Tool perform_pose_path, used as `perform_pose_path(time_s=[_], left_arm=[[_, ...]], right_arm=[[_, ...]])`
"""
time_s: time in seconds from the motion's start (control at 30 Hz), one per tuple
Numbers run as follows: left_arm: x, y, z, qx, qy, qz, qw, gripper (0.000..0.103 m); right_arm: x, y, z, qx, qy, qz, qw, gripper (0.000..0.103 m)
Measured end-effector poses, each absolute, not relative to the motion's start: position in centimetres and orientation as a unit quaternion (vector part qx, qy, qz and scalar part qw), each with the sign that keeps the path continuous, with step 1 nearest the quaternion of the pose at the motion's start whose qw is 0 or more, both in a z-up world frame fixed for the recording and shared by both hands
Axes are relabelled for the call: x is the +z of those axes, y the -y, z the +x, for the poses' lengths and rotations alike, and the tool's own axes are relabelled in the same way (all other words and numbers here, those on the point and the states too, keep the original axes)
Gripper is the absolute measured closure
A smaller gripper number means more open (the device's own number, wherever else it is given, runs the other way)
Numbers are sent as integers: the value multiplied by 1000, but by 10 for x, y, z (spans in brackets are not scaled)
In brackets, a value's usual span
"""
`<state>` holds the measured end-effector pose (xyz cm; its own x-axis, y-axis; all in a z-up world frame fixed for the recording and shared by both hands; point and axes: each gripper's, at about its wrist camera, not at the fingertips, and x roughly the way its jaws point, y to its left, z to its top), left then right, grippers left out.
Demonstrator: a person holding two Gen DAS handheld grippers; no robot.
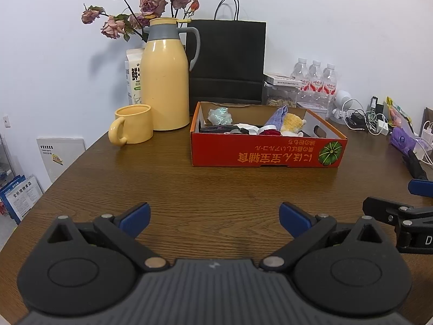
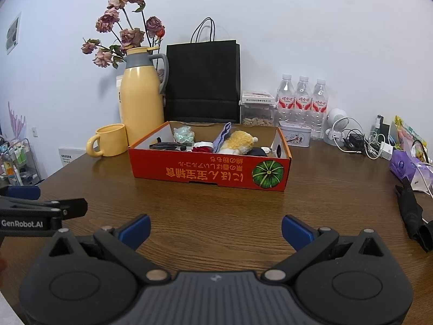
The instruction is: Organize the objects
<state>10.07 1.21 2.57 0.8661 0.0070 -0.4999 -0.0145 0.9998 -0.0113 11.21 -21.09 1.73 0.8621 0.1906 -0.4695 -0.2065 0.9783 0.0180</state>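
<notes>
Claws hovering apart and empty over the bench [image 1: 216, 187], orange box [image 1: 268, 151] sitting ahead, already holding small items.

Left claw [image 1: 215, 218] and right claw [image 2: 215, 230] are both gaping; judging by this, sorting is pausing, and the next move is calling for a reach toward the box. "GenRobot.AI" is showing on the neighbouring tool.

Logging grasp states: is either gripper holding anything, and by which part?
Nothing is held. The left gripper and right gripper are both open, empty, above the table.
</notes>
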Motion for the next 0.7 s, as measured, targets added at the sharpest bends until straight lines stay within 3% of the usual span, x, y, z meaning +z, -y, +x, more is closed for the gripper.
perform_pose_path(time_s=[0.7], left_arm=[[26,-9,100,-6,-261,-8,965,0]], right_arm=[[17,211,112,103,-242,-17,965,0]])
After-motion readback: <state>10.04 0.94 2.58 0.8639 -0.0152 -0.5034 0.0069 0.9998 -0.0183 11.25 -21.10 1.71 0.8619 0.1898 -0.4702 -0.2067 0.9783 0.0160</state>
